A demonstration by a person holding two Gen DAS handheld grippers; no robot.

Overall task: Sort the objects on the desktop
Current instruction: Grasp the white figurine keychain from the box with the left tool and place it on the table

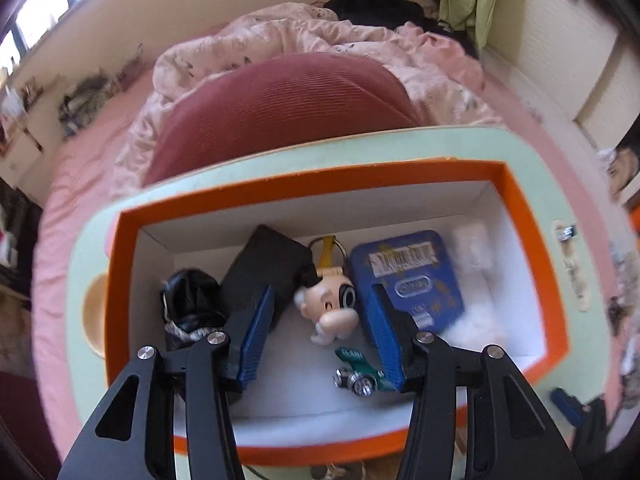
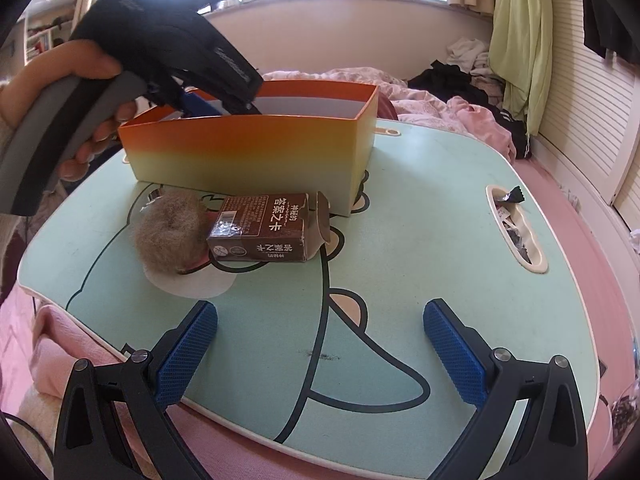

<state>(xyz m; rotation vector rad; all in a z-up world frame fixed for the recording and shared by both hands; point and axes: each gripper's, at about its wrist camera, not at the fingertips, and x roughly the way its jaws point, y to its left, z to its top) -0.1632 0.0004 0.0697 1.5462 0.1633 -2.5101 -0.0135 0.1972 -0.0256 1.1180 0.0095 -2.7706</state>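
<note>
In the left wrist view my left gripper (image 1: 320, 292) hangs over the orange box (image 1: 304, 184), jaws part-way apart, pads touching nothing. Below, on the box floor, lie a big-headed figurine keychain (image 1: 328, 312), a blue tin (image 1: 408, 280), a black case (image 1: 268, 260), a black pouch (image 1: 192, 300) and a green toy car (image 1: 360, 376) half hidden by the right finger. The right wrist view shows a hand holding the left gripper (image 2: 222, 108) at the orange box's (image 2: 256, 148) left end. My right gripper (image 2: 322, 307) stands open and empty above the mint table (image 2: 400, 240). A brown card box (image 2: 264, 228) and a furry brown scrunchie (image 2: 172, 236) lie ahead of it.
The table rests on a pink bed. A dark red cushion (image 1: 280, 100) and a crumpled quilt (image 1: 280, 36) lie behind it. A slot (image 2: 516, 228) near the table's right edge holds small odds and ends. Clothes (image 2: 520, 48) hang by the shutters on the right.
</note>
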